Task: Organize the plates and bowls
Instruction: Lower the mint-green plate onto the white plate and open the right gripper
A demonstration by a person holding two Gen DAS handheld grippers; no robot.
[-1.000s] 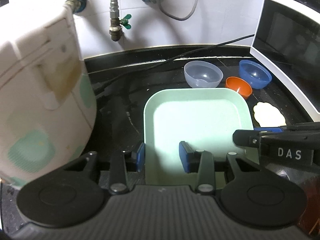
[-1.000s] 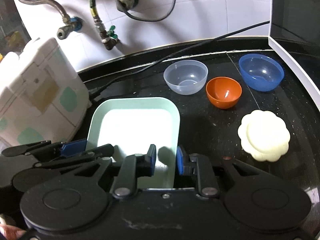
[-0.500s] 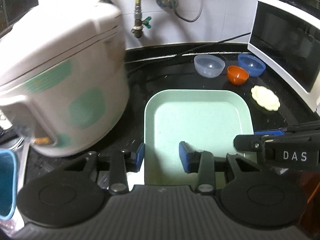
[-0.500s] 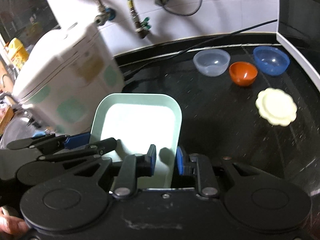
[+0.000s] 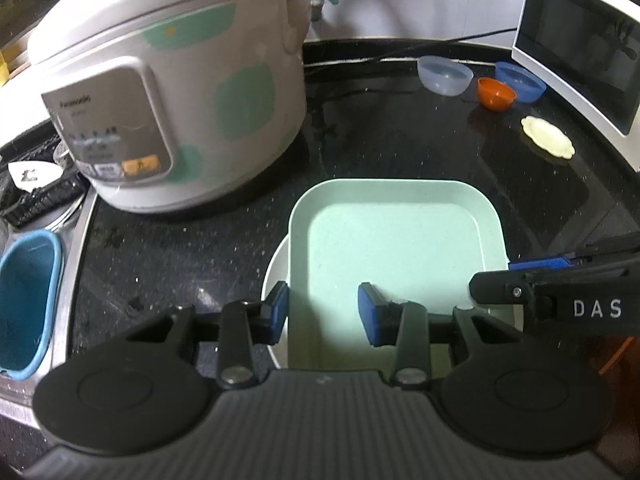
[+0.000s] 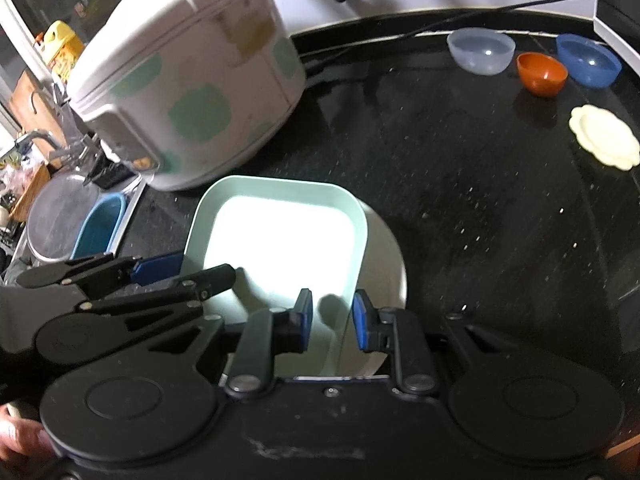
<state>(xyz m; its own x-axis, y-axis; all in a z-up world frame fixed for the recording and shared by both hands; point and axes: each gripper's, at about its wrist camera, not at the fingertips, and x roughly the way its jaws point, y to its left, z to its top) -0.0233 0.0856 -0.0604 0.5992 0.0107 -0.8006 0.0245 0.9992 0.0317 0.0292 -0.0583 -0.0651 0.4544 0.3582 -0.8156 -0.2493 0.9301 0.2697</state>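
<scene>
A mint green square plate [image 5: 396, 248] [image 6: 280, 248] is carried between both grippers. My left gripper [image 5: 323, 308] is shut on its left rim, and my right gripper [image 6: 334, 316] is shut on its right rim. Each gripper also shows in the other's view: the right gripper [image 5: 560, 280] and the left gripper [image 6: 160, 268]. A white round plate [image 5: 276, 264] [image 6: 384, 256] lies directly under the green one; I cannot tell whether they touch. At the far right stand a clear bowl [image 5: 443, 74] [image 6: 480, 50], an orange bowl [image 5: 496, 94] [image 6: 542, 72], a blue bowl [image 5: 520, 82] [image 6: 588, 60] and a cream scalloped plate [image 5: 548, 142] [image 6: 604, 142].
A large white rice cooker [image 5: 168, 88] [image 6: 192, 80] with green spots stands at the back left of the black counter [image 5: 400, 140]. A microwave [image 5: 580, 48] lines the right side. A blue tub [image 5: 28, 300] [image 6: 98, 230] sits in the sink at the left.
Both grippers have carried the green plate back from the bowls toward the near left. The rice cooker's front has come into view, and the white round plate now shows under the green one.
</scene>
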